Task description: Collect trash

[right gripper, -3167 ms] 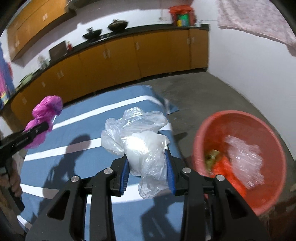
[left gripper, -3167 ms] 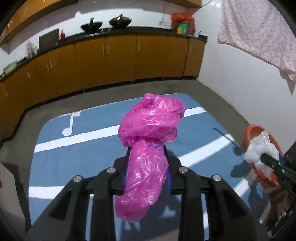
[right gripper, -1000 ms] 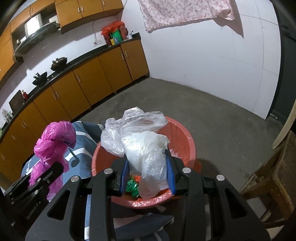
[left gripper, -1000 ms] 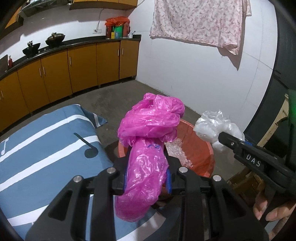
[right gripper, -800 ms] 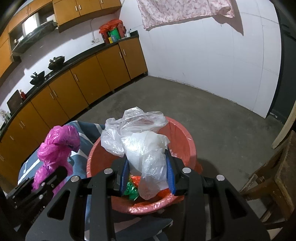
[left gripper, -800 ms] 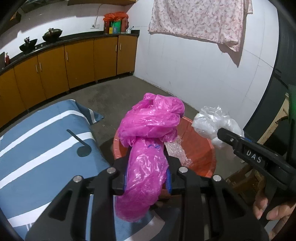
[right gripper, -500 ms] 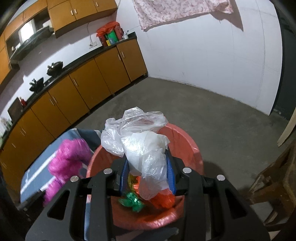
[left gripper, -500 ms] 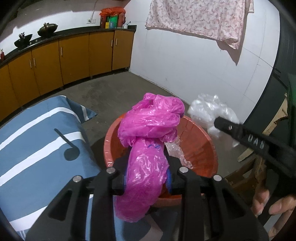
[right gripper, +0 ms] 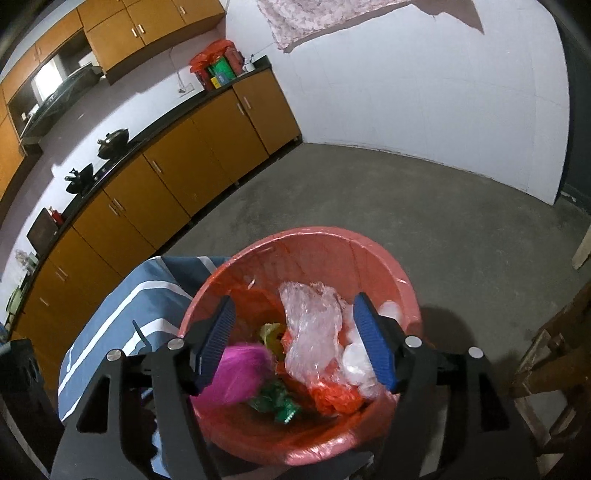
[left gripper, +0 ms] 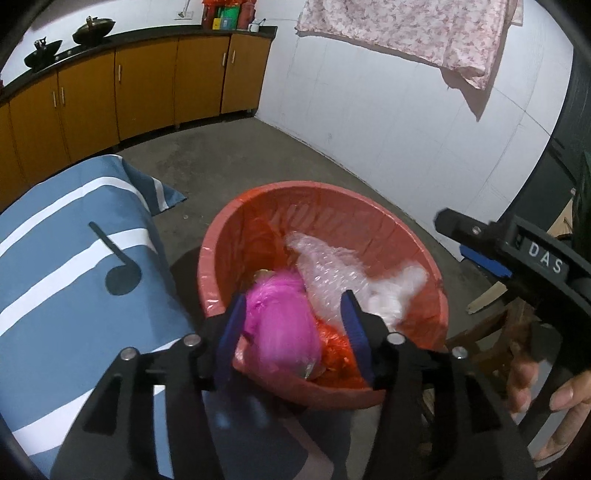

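Note:
A red bin lined with red plastic stands on the concrete floor; it also shows in the right wrist view. My left gripper is open over its near rim. A blurred pink plastic bag is inside the bin below the jaws, seen too in the right wrist view. My right gripper is open over the bin and empty; it shows at the right in the left wrist view. A white bag, bubble wrap and orange and green scraps lie inside.
A blue cloth with white stripes covers a surface left of the bin. Orange cabinets line the far wall. A wooden chair stands at the right. A floral cloth hangs on the white wall.
Both grippers have opened. The pink bag has left my left gripper and the white bag my right gripper; both are now down in the red bin.

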### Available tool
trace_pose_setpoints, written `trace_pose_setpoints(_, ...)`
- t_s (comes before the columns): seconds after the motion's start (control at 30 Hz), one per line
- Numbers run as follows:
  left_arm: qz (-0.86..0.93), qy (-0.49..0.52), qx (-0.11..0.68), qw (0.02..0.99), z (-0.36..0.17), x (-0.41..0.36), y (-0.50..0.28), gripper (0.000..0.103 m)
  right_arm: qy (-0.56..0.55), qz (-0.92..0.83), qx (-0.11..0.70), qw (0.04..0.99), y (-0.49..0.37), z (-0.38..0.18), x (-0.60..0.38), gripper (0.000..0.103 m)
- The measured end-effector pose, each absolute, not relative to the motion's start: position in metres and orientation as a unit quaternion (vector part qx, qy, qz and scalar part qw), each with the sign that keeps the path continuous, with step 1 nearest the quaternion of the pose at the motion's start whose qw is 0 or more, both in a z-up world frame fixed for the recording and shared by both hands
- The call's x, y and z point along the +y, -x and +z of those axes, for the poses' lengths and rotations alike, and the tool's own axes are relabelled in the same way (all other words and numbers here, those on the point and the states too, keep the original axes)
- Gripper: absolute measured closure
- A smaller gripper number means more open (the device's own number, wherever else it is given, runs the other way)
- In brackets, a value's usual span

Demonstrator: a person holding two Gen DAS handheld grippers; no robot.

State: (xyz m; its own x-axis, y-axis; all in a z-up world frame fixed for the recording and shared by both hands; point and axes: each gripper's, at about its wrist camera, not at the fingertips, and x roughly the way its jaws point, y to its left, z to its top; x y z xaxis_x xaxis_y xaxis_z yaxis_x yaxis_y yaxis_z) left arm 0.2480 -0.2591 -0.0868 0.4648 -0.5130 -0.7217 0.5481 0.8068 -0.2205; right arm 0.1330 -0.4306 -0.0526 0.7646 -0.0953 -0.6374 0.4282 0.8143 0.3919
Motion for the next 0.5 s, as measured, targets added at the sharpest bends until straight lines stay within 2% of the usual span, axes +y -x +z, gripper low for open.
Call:
trace_pose_setpoints(0.2, -0.288, -0.001, 0.396, 0.872, -0.070, -0.224, -0.236, 0.029, -0.224, -0.177, 0.282, 0.916, -0.094, -0.032, -0.412, 0.028)
trace_pose_setpoints(0.27, -0.278, 0.000, 0.379, 0.883, -0.061, -0.209, -0.224, 0.020, -0.190, -0.191, 0.263, 0.926, -0.080, -0.022, -0.399, 0.016)
trace_pose_setpoints(0.37, -0.260, -0.006, 0.338, 0.904, -0.042, -0.179, -0.196, 0.012, -0.140, -0.207, 0.216, 0.944, -0.055, -0.003, -0.372, 0.005)
trace_pose_setpoints(0.5, -0.216, -0.014, 0.269, 0.939, -0.017, -0.128, -0.145, 0.004, -0.098, -0.197, 0.178, 0.959, -0.017, 0.012, -0.333, 0.005)
